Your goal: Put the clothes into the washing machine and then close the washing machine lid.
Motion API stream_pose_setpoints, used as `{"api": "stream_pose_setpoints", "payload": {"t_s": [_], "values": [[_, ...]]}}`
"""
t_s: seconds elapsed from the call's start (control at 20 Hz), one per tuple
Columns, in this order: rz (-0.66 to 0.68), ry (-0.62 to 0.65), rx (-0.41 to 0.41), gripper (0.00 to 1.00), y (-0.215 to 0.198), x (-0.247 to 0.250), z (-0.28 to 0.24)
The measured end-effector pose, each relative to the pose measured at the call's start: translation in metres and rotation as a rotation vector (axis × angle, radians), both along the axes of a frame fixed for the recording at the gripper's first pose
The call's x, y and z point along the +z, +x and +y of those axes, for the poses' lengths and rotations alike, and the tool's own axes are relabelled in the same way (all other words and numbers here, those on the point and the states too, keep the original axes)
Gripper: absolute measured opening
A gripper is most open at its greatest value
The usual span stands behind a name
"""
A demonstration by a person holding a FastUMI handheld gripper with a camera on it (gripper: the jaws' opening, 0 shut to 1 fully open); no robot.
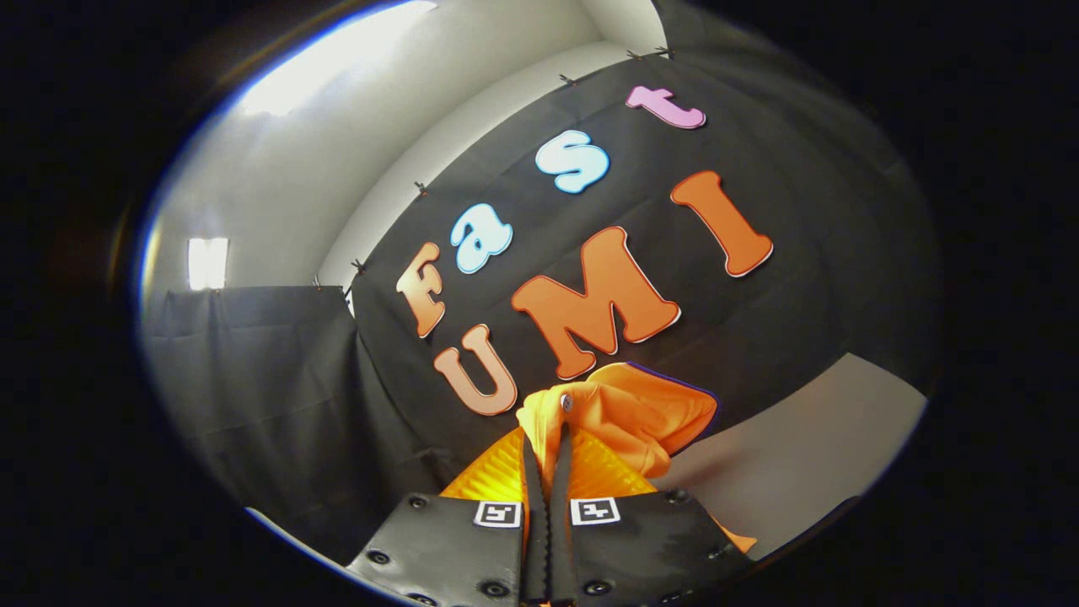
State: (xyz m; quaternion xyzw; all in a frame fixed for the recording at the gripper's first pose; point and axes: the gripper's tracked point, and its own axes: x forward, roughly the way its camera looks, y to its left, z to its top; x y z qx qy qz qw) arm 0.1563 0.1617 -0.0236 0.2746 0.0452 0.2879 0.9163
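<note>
An orange garment (641,417) is bunched between and just beyond my fingers, lifted in the air in front of the black cloth wall. My gripper (546,438) is shut on a fold of it, the two ribbed orange fingers (497,472) pressed close together with the cloth pinched between them. A small silver button or snap shows on the cloth right at the fingertips. The rest of the garment hangs down to the right of the fingers and is partly hidden behind the gripper body.
A grey surface (809,455) lies beyond the garment to the right, below the black wall. A second black curtain (253,379) hangs to the left, with a white wall above it.
</note>
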Motion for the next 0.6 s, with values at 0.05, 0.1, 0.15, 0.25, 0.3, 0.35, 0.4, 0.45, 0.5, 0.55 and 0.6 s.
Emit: {"api": "stream_pose_setpoints", "payload": {"t_s": [0.05, 0.1, 0.15, 0.25, 0.3, 0.35, 0.4, 0.45, 0.5, 0.55, 0.6], "values": [[-0.012, -0.003, -0.002, 0.08, -0.005, 0.007, 0.002], [-0.025, -0.012, -0.008, 0.08, -0.010, 0.014, 0.004], [-0.044, -0.022, -0.013, 0.08, -0.015, 0.022, 0.008], [-0.075, -0.051, -0.009, 0.08, -0.027, 0.036, 0.025], [-0.090, -0.063, -0.004, 0.08, -0.031, 0.043, 0.036], [-0.105, -0.062, -0.001, 0.08, -0.036, 0.052, 0.049], [-0.118, -0.058, 0.007, 0.08, -0.042, 0.061, 0.064], [-0.131, -0.057, 0.019, 0.08, -0.049, 0.067, 0.080], [-0.142, -0.059, 0.027, 0.08, -0.053, 0.071, 0.098], [-0.147, -0.063, 0.039, 0.08, -0.055, 0.072, 0.115], [-0.152, -0.062, 0.055, 0.08, -0.058, 0.073, 0.136]]}}
